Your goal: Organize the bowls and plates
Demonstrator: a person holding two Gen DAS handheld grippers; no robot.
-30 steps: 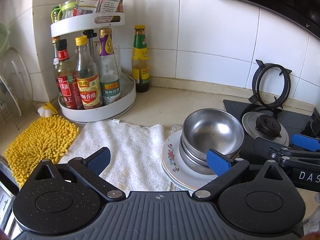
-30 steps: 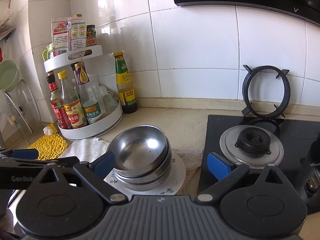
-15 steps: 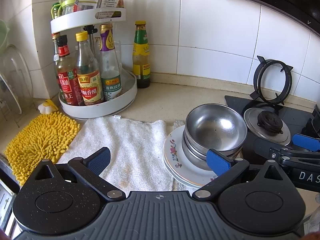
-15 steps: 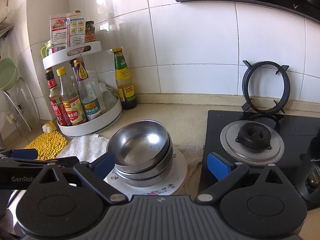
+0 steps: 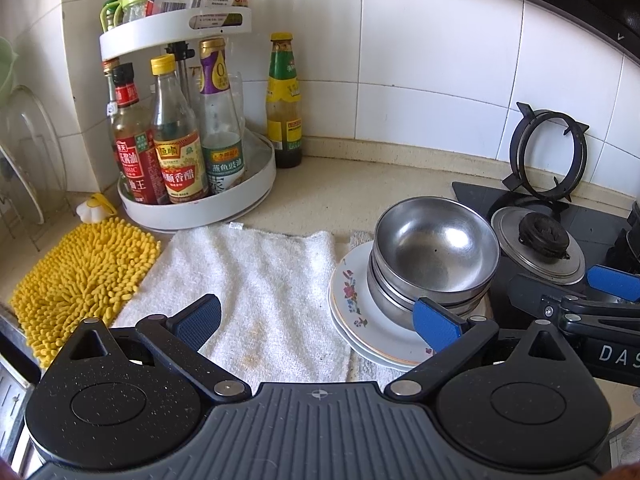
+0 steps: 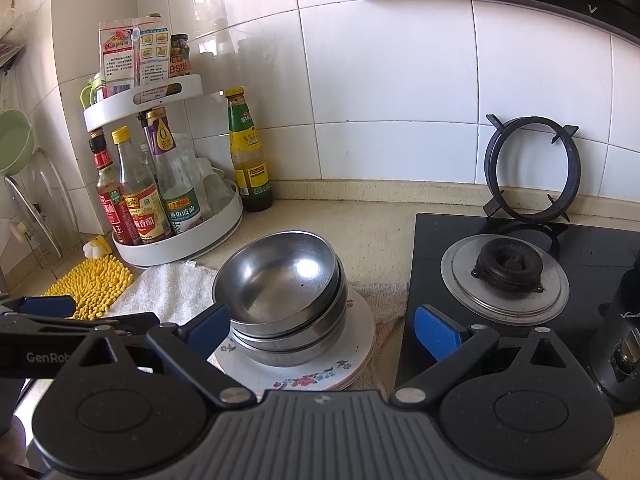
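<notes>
1. My left gripper [image 5: 316, 322] sits at the bottom of the left wrist view with its blue-padded fingers [image 5: 434, 322] spread wide, gripping nothing; the right pad lies in front of the plate stack's near edge, though I cannot tell if it touches.
2. My right gripper [image 6: 322, 326] is likewise spread wide and empty, low in its own view, its left pad just beside the bowls.
3. The nested steel bowls [image 5: 436, 248] stand upright at centre right of the left view, stacked on the floral plates [image 5: 352, 308].
4. Those plates rest partly on the white towel [image 5: 256, 276], which fills the lower centre.
5. A yellow chenille mat [image 5: 84, 276] lies at lower left, touching the towel's edge.
6. A white two-tier rack [image 5: 200, 208] of sauce bottles fills the upper left.
7. The black hob [image 6: 520, 280] with its burner is at the right of the right view, just beside the plates.
</notes>
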